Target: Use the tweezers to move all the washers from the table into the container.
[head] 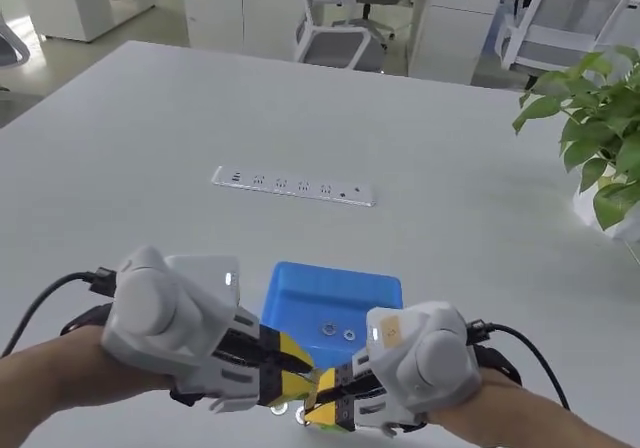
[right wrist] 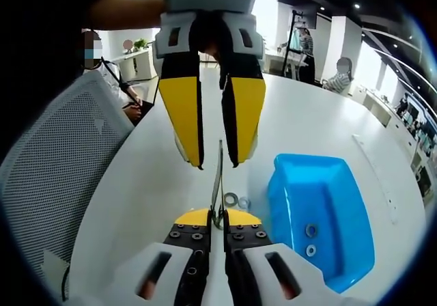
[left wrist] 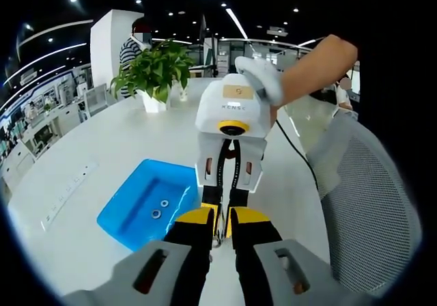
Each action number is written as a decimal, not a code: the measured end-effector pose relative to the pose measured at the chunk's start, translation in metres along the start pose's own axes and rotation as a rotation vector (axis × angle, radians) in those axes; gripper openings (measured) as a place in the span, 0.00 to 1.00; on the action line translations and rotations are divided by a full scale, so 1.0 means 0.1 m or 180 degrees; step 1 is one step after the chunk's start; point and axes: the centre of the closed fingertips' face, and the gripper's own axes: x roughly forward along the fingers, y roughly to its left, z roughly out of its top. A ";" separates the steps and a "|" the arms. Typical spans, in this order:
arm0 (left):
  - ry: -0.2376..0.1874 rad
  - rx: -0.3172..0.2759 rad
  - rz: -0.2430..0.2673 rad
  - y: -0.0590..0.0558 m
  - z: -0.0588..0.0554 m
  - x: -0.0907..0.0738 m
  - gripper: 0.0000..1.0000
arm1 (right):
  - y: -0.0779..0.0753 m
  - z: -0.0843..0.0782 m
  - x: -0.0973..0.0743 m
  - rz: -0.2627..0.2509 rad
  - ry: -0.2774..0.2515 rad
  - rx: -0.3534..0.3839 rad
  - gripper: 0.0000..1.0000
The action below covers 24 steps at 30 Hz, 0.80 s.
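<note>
**Tweezers gripped; two washers on the bench**

I find the right gripper (right wrist: 218, 218) with its jaws clenched on the tweezers (right wrist: 219, 183), which point to 12 o'clock in its view. The left gripper (right wrist: 217, 157) faces it head-on, its jaws parted to either side of the tweezers' tip. Two loose washers (right wrist: 231, 199) lie on the bench (head: 150, 138) at 1 o'clock of the right jaws. They are just beside the blue container (right wrist: 341, 183), which holds two stored washers (right wrist: 311, 230). In the head view the power strip (head: 292, 185) lies at 12 o'clock beyond the container. The potted plant (head: 596, 128) stands at 2 o'clock, well apart.
</note>
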 end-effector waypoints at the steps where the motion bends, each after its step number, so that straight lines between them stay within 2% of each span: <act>1: -0.0007 -0.0002 0.0003 0.00 0.00 -0.01 0.16 | 0.00 0.00 0.00 -0.0004 0.0000 0.0004 0.06; 10: -0.0084 -0.0147 0.0073 0.00 -0.02 -0.12 0.27 | -0.01 0.03 -0.05 -0.0034 -0.0032 0.0026 0.06; 14: -0.0092 -0.0268 0.0128 -0.01 -0.10 -0.18 0.31 | 0.00 0.06 -0.07 -0.0038 -0.0039 0.0020 0.06; 16: -0.0113 -0.0389 0.0177 -0.01 -0.13 -0.21 0.38 | 0.00 0.09 -0.10 -0.0055 -0.0058 0.0024 0.06; 18: -0.0154 -0.0410 0.0223 -0.03 -0.14 -0.25 0.45 | 0.02 0.12 -0.13 -0.0048 -0.0066 0.0011 0.06; 21: -0.0144 -0.0545 0.0281 -0.03 -0.19 -0.29 0.49 | 0.01 0.16 -0.18 -0.0065 -0.0068 -0.0029 0.06; 24: -0.0187 -0.0582 0.0356 -0.02 -0.21 -0.34 0.56 | 0.01 0.21 -0.24 -0.0072 -0.0085 -0.0044 0.06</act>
